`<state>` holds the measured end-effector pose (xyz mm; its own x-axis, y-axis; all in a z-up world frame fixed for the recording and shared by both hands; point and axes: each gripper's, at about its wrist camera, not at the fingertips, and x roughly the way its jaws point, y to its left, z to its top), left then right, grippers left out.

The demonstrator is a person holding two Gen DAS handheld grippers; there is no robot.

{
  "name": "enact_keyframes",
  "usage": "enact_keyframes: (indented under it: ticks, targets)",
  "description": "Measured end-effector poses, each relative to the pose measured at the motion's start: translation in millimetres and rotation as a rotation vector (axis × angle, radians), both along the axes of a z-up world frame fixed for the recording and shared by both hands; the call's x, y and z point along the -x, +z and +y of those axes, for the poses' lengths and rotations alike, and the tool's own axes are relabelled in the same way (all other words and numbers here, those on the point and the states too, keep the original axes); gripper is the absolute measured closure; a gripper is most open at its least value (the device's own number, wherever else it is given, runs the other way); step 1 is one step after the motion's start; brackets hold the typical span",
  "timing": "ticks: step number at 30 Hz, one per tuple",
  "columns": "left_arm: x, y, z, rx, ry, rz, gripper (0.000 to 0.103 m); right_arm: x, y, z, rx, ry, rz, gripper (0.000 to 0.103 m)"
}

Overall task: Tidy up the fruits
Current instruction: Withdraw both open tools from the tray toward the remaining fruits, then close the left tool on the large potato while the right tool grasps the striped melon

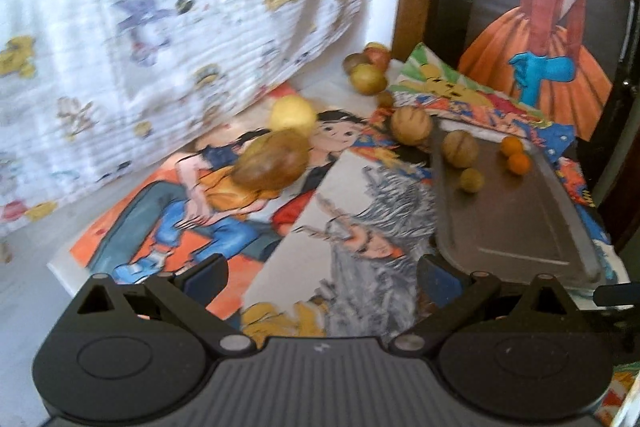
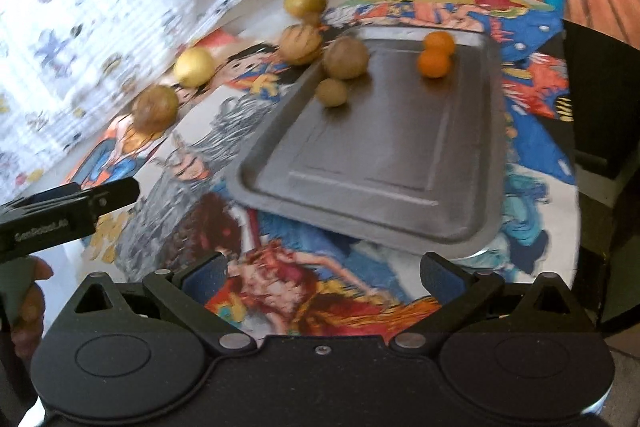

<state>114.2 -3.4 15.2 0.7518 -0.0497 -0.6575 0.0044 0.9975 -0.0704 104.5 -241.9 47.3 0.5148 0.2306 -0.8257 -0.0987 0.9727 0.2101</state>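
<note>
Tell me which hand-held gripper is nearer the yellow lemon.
Left, probably. The left hand-held gripper faces the yellow lemon across the painted cloth; the right hand-held gripper sits before the tray, the lemon far off to its left.

A tray [image 2: 372, 163] lies on the table's [image 2: 560, 227] right half. In the tray's far left corner sit two fruits [image 2: 346, 58]; two small ones [image 2: 434, 63] touch near its far edge. More fruits [image 2: 304, 1] cluster at the table's far edge, and three [image 2: 155, 107] trail along its left edge.
</note>
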Motion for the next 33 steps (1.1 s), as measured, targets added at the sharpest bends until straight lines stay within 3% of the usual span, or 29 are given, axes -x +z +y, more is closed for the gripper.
enact_keyframes:
  ticks: [7, 12, 25, 33]
  targets:
    - [1.8, -6.0, 20.7, -0.003, 0.06, 0.025, 0.001, -6.5, -6.5, 22.5, -0.032, 0.08, 0.051, 0.001]
    - [-2.3, -8.0, 33.2, -0.001, 0.098, 0.034, 0.001, -14.4, -2.1, 34.8, -0.011, 0.125, 0.032, 0.001]
    - [-25.9, 4.9, 50.1, -0.03, 0.141, -0.012, 0.001, -72.1, 49.7, 66.0, -0.027, 0.231, -0.169, 0.001]
    - [-53.0, 13.0, 43.3, -0.067, 0.108, -0.046, 0.001, -117.7, 68.9, 69.5, -0.026, 0.267, -0.275, 0.001]
